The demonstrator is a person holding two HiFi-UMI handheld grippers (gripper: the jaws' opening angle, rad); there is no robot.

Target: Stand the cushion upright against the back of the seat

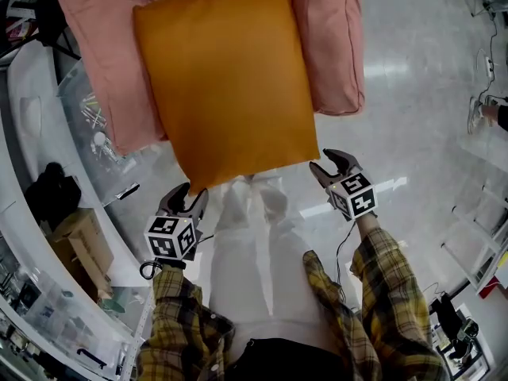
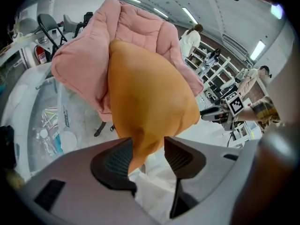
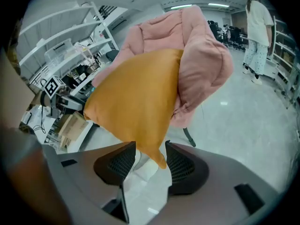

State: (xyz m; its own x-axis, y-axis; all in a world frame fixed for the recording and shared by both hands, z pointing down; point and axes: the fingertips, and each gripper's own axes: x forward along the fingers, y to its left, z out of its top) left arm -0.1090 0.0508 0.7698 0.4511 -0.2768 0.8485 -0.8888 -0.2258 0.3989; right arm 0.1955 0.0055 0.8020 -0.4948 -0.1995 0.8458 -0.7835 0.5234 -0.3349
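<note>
Orange cushion (image 1: 226,86) leaning upright against the back of the pink padded seat (image 1: 103,78), its near corners overhanging the seat's front edge. Left hand-held gripper (image 1: 189,194) and right hand-held gripper (image 1: 329,163) are both open, one near corner lying unpressed between each pair of jaws. Placement appears done; drawing both grippers clear remains.

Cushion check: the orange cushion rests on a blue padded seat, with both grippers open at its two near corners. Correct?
One thing is wrong: the seat is pink, not blue. The head view shows the orange cushion resting on the pink padded seat. The rest holds: the left gripper and right gripper are open at its two near corners.
</note>
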